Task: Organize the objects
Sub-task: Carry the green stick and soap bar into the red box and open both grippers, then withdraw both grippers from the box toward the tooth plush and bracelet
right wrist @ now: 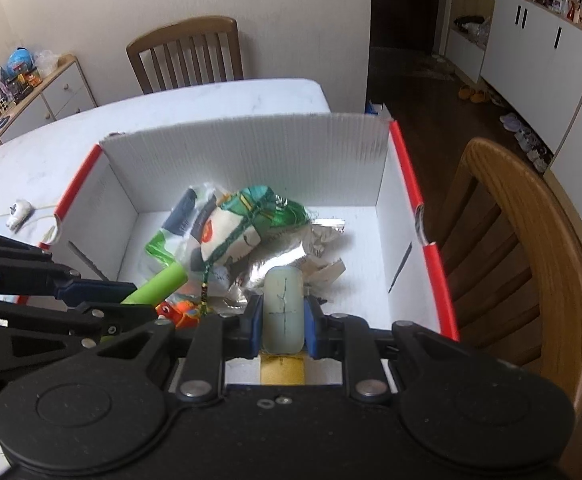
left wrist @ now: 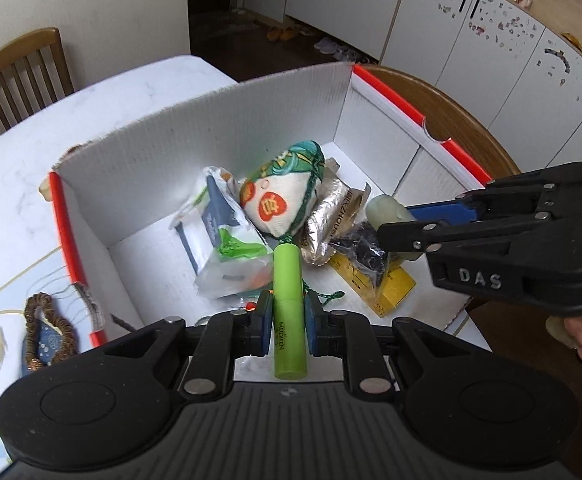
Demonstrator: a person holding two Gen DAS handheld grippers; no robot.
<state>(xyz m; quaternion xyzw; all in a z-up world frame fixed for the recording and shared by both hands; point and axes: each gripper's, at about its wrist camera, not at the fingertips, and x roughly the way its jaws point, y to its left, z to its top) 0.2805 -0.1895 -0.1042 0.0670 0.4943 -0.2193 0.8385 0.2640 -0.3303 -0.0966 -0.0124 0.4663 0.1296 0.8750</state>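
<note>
My left gripper (left wrist: pixel 287 320) is shut on a lime-green tube (left wrist: pixel 288 316) and holds it over the near part of a white cardboard box with red edges (left wrist: pixel 227 120). My right gripper (right wrist: pixel 283 316) is shut on a pale, translucent rounded bar (right wrist: pixel 284 312), also above the box (right wrist: pixel 251 148). In the left wrist view the right gripper (left wrist: pixel 391 226) comes in from the right with the pale bar (left wrist: pixel 387 210). The left gripper (right wrist: pixel 131 296) and green tube (right wrist: pixel 159 282) show at the left of the right wrist view. Inside the box lie a printed cloth pouch (left wrist: pixel 287 196), a plastic packet (left wrist: pixel 223 240), a crumpled foil bag (left wrist: pixel 331 216) and a yellow box (left wrist: pixel 383 284).
The box stands on a white table (left wrist: pixel 51 128). A braided brown ring on a blue item (left wrist: pixel 47 332) lies left of the box. A small white object (right wrist: pixel 19 212) rests on the table. Wooden chairs stand behind the table (right wrist: pixel 187 56) and at the right (right wrist: pixel 531 240).
</note>
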